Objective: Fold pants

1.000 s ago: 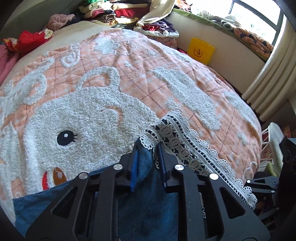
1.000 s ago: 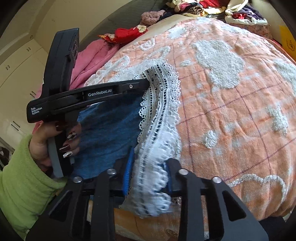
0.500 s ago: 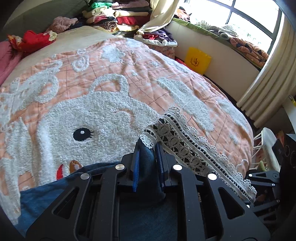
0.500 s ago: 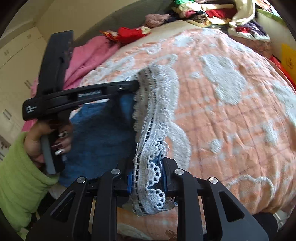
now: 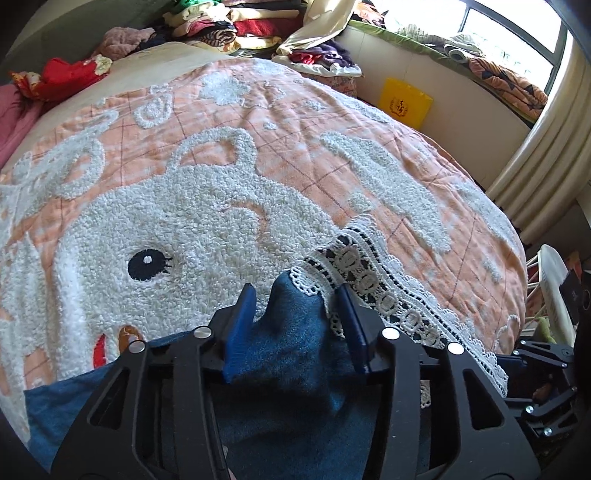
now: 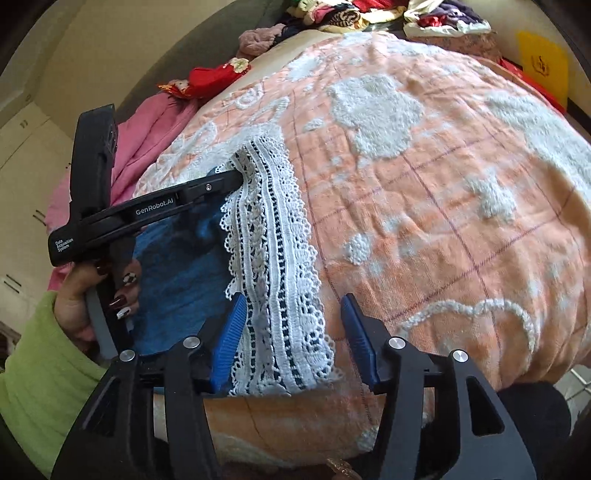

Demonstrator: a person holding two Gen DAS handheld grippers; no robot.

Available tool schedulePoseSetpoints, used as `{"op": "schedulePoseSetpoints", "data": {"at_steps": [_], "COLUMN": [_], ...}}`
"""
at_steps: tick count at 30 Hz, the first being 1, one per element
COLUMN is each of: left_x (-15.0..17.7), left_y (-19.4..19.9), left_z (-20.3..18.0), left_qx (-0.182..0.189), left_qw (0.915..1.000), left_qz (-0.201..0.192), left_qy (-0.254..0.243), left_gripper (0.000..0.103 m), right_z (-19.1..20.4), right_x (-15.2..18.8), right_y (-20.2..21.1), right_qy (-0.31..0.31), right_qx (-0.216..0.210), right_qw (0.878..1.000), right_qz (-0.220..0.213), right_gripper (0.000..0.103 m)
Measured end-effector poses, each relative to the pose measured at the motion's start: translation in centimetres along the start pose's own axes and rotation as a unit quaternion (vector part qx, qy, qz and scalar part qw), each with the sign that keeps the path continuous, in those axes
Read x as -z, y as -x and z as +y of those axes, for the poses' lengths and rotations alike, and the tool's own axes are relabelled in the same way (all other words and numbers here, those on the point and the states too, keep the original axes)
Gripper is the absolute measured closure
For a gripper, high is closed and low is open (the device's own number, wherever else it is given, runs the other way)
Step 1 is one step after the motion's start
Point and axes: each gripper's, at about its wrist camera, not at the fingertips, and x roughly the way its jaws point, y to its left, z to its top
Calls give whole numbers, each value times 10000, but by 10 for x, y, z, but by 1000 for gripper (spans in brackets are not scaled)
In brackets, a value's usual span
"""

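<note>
Blue denim pants (image 5: 288,387) with a white lace hem (image 5: 388,295) lie on the near edge of the bed. In the left wrist view my left gripper (image 5: 295,295) straddles a peak of denim at the hem's end. Its jaws are opening and neither pad presses the cloth. In the right wrist view my right gripper (image 6: 291,301) stands over the lace hem (image 6: 273,240). Its jaws are opening too, the lace lying loose between them, the right pad well apart. The left gripper (image 6: 236,179) reaches the hem's far end, held by a hand (image 6: 81,291) in a green sleeve.
An orange bedspread (image 5: 332,147) with fluffy white bear shapes covers the bed. Piled clothes (image 5: 240,29) crowd its far end, with red cloth (image 5: 62,75) and pink cloth (image 6: 147,136) at the left. A yellow bag (image 5: 406,101), curtain (image 5: 535,155) and white rack (image 5: 550,288) stand to the right.
Both grippers' jaws have spread apart and let go of the cloth they pinched. The lace hem now lies flatter on the bedspread.
</note>
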Motion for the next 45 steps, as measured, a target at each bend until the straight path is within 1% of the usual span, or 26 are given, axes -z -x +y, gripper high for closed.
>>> {"op": "schedulePoseSetpoints", "data": {"at_steps": [3,5,6,7,8,10,12,16,19,21,25,27,30,31,32,34,36,37,39,41,42,44,45], "left_x": [2,4,4,4,4,5,5,4,8,14,32,43,63,72,81,95,108,116,130,145,154,166,168], "left_y": [-4,-5,-5,-4,-3,2,13,42,70,89,117,124,129,132,135,141,149,155,166,178,186,195,198], "left_z": [-1,-4,-6,-7,-8,-8,-7,1,13,26,57,72,100,112,125,145,163,173,188,200,205,210,210], "left_qx": [26,78,171,156,133,152,242,396,437,423,291,156,-42,-136,-228,-316,-462,-536,-547,-573,-565,-520,-496], "left_qw": [10000,10000,9998,9999,9999,9998,9995,9974,9949,9931,9905,9900,9885,9865,9839,9784,9719,9673,9587,9495,9444,9369,9350], "left_qz": [10,28,20,8,-7,-77,-215,-598,-903,-1085,-1297,-1326,-1287,-1296,-1300,-1340,-1353,-1383,-1483,-1592,-1661,-1751,-1777], "left_qy": [32,21,23,20,0,-35,-24,-11,33,131,355,456,797,993,1207,1542,1872,2057,2363,2643,2779,2979,3027], "left_gripper": [65,81,87,88,91,94,95,95,95,95,95,94,91,89,84,79,78,78,76,73,72,69,69], "right_z": [-1,-1,-1,0,2,5,10,39,69,95,148,174,210,219,228,245,261,267,280,290,293,294,292], "right_x": [4,5,5,5,5,5,5,1,2,2,5,9,20,23,27,40,52,58,70,81,83,86,84], "right_y": [0,-3,-5,-7,-9,-8,-3,11,22,24,15,2,-21,-29,-37,-53,-66,-70,-73,-69,-68,-56,-50], "right_qy": [-60,-83,-89,-76,-45,25,106,538,970,1267,1838,2086,2477,2587,2713,2954,3139,3221,3401,3606,3676,3761,3745], "right_qx": [-37,-136,-238,-341,-474,-555,-771,-981,-1085,-1216,-1423,-1465,-1419,-1379,-1319,-1230,-1222,-1267,-1426,-1654,-1722,-1826,-1867], "right_qw": [10000,9998,9995,9992,9986,9982,9968,9937,9892,9843,9726,9669,9577,9551,9521,9447,9374,9332,9229,9103,9061,9012,9016], "right_qz": [69,125,162,190,222,222,174,-47,-163,-167,-45,110,371,430,511,715,886,967,1110,1182,1189,1143,1096], "right_gripper": [49,48,50,58,63,82,82,82,82,82,82,82,82,82,82,78,76,73,67,59,55,54,51]}}
